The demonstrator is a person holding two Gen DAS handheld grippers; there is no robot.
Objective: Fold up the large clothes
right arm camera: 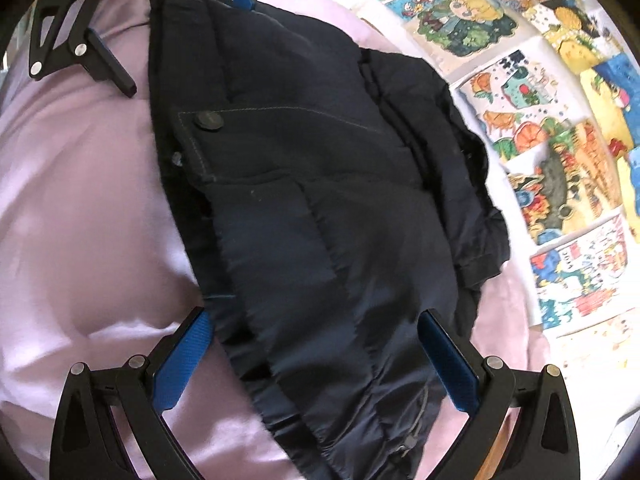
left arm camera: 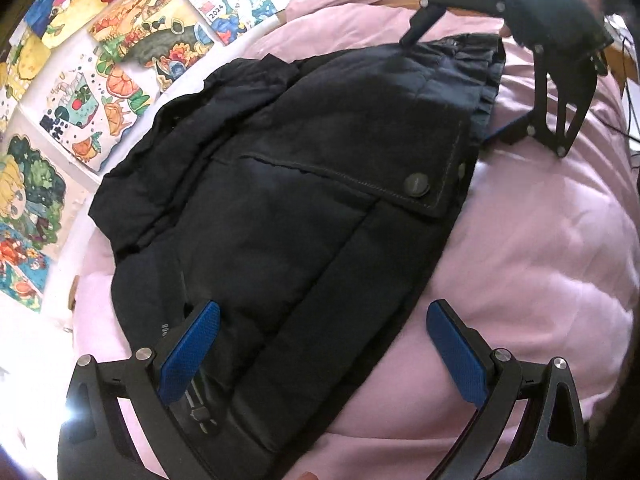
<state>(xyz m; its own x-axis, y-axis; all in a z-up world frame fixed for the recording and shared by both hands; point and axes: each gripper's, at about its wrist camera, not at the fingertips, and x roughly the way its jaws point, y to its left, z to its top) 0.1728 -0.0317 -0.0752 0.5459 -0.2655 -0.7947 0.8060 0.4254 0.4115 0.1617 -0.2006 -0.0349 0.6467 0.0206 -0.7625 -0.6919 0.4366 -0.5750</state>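
A dark navy padded jacket lies folded on a pink bed sheet; it also shows in the right wrist view. A pocket flap with a round snap button faces up. My left gripper is open, its blue pads straddling the jacket's near edge; it also shows in the right wrist view at the jacket's far end. My right gripper is open over the jacket's opposite end. It shows in the left wrist view at the far edge, one finger on the fabric.
Colourful drawings cover the white wall beside the bed, also in the right wrist view. The pink sheet spreads wide on the side away from the wall. A wooden bed frame edge shows behind the right gripper.
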